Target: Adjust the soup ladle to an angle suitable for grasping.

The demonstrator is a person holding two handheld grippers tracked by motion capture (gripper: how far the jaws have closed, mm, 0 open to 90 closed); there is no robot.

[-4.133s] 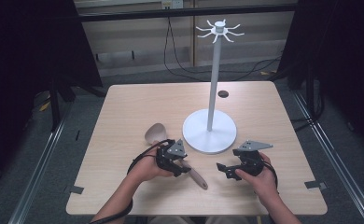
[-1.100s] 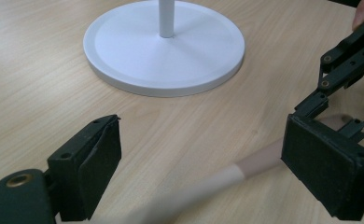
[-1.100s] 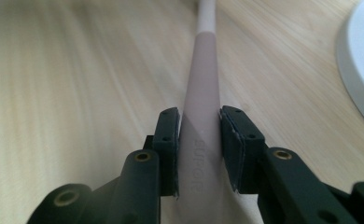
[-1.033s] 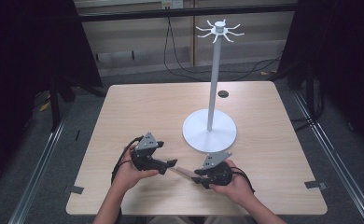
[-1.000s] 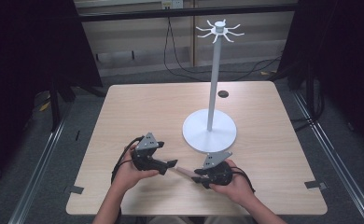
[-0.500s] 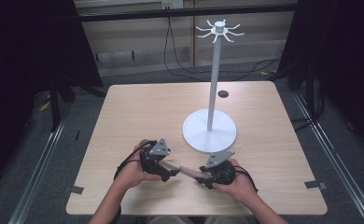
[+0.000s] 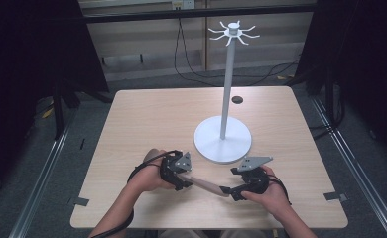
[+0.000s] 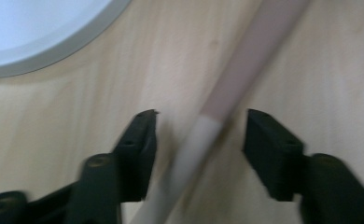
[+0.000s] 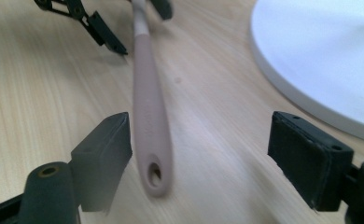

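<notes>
A person holds a gripper in each hand over the near part of the wooden counter [image 7: 147, 114]. The left gripper [image 7: 177, 174] sits at the near left, its jaws parted around the shaft of a spatula [image 7: 205, 184]; in the left gripper view the spatula [image 8: 227, 93] passes between the jaws without clearly touching either, where its pale section meets the pinkish handle. The right gripper [image 7: 233, 191] is at the near right, its jaws spread wide. In the right gripper view the spatula's handle end [image 9: 151, 154], with its hanging hole, lies just beside the left-hand jaw and well apart from the other. The spatula lies on the counter between the two grippers. A white stand [image 7: 223, 144] with a round base, tall pole and hooks on top rests just beyond them, towards the middle. A small dark disc [image 7: 237, 99] lies at the far side.
</notes>
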